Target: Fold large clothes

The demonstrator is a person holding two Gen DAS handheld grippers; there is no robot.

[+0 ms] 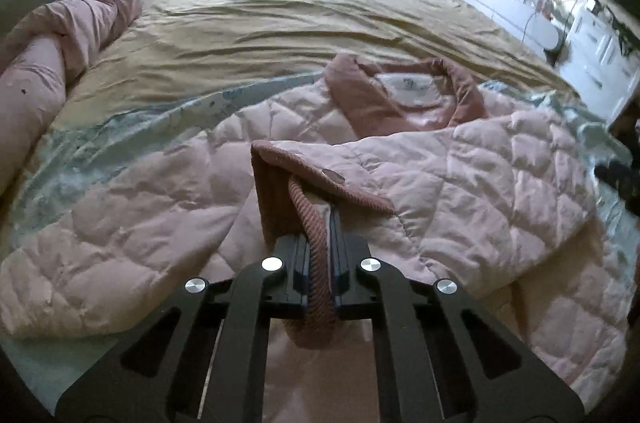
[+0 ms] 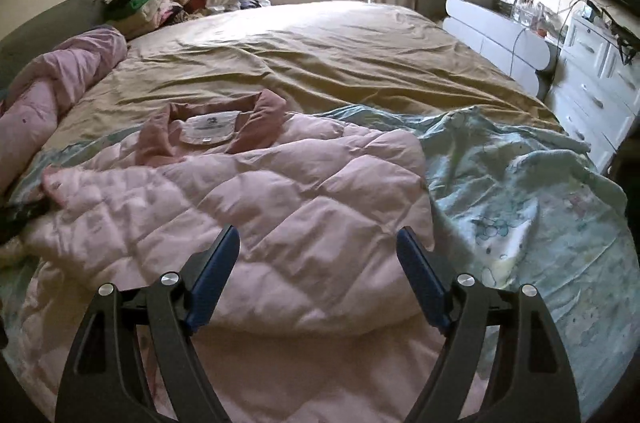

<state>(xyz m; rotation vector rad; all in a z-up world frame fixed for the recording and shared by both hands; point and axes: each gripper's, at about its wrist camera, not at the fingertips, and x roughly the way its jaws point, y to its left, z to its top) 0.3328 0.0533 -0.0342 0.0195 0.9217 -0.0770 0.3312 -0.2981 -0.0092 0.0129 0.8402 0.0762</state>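
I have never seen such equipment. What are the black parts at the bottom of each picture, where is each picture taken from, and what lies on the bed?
No robot here: a person carries a hand-held gripper in each hand, each with a camera looking along its two fingers. One picture comes from the left hand-held gripper, which is shut on the ribbed cuff of a pink quilted jacket. The other comes from the right hand-held gripper, open and empty above the same jacket. The jacket lies on a pale blue sheet on the bed.
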